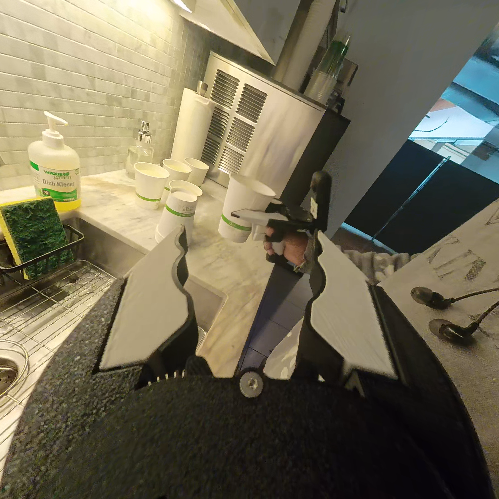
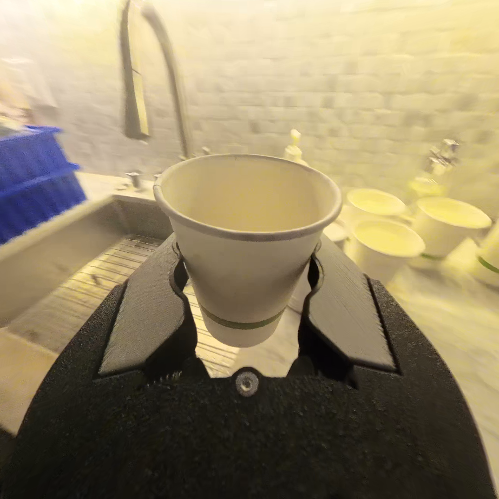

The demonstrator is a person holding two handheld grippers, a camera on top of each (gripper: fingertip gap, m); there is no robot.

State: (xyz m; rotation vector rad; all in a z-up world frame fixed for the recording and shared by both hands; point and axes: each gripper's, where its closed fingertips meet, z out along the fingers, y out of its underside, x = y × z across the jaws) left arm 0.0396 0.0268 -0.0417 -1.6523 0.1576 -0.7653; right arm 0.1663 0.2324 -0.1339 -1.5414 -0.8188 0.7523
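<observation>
Over the sink edge, the right gripper (image 2: 247,259) is clamped on a cup (image 2: 244,243), faucet (image 2: 162,75) behind; only the left view shows the sponge (image 1: 36,235), with the left gripper (image 1: 249,237) spread wide, holding nothing.

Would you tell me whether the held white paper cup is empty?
Empty: the white paper cup in the right gripper shows bare inner walls.
</observation>
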